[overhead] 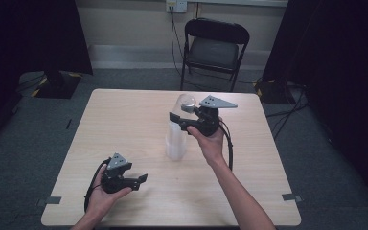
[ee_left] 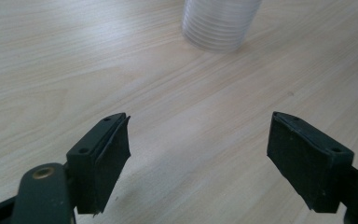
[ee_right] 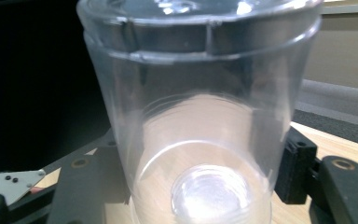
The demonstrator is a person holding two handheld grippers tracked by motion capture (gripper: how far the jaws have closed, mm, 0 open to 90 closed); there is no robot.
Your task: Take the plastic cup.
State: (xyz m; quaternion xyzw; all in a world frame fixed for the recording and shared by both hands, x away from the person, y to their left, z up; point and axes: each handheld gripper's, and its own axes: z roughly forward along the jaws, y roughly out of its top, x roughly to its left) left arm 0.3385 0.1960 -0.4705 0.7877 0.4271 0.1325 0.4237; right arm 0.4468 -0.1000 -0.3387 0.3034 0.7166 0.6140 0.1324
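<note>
Clear cup (ee_right: 196, 121) clamped in right tool (overhead: 184, 116), above cup stack (overhead: 175, 142)

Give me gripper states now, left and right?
Left gripper: open, empty, low over the table.
Right gripper: shut on the top clear cup of the cup stack.

Counting as we go: two hand-held grippers are showing, the left hand-held gripper (overhead: 141, 179) down near the front edge and the right hand-held gripper (overhead: 173, 116) up at the middle, and two hands are carrying them. One stack of clear plastic cups (overhead: 175, 142) is standing on the counter (overhead: 124, 115); how many cups are nesting in it is too hard to tell. One more clear cup (overhead: 186, 103) is sitting up at the right hand-held gripper. One counter is bearing it all, one black folding chair (overhead: 214, 50) is waiting behind it, and one wall socket (overhead: 176, 5) is hanging above that
</note>
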